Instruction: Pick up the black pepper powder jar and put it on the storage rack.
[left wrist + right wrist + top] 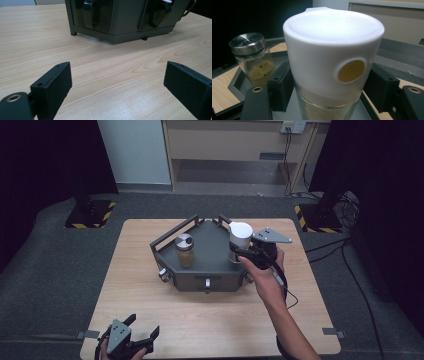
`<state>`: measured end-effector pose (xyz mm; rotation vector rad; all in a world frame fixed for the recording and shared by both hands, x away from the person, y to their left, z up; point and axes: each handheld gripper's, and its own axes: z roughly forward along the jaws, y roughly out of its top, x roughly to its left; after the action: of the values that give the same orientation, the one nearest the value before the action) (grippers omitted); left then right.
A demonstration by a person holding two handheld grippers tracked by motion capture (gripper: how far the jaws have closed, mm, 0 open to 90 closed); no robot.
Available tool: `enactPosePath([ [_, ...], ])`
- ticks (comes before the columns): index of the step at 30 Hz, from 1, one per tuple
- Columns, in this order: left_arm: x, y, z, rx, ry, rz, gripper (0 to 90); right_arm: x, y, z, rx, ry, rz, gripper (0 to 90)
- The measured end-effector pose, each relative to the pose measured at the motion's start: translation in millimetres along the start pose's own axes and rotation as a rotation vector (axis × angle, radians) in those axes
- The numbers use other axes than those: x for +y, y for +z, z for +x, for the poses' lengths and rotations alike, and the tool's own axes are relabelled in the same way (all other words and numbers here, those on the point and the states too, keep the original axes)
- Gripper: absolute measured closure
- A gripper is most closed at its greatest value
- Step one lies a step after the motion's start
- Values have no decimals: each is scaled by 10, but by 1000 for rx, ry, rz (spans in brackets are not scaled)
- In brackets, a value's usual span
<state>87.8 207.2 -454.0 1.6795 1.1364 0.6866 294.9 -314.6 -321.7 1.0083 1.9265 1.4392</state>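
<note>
Right gripper [239, 254] clamped white-capped jar [332, 62] below cap on rack [210, 282] | left gripper [145, 330] hung wide open, empty | advice: lift straight, keep jar upright.

Counted on the counter [150, 310]: five things in all.
One dark tray [210, 272], two jars: one white-capped [240, 236], one metal-lidded [185, 249]; two hand-held grippers, left [142, 330] and right [239, 252].
</note>
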Motion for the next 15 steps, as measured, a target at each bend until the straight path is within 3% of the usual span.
enactPosePath([
  [15, 0, 10, 6, 0, 1, 3, 69, -113, 117, 20, -34, -10, 11, 307],
])
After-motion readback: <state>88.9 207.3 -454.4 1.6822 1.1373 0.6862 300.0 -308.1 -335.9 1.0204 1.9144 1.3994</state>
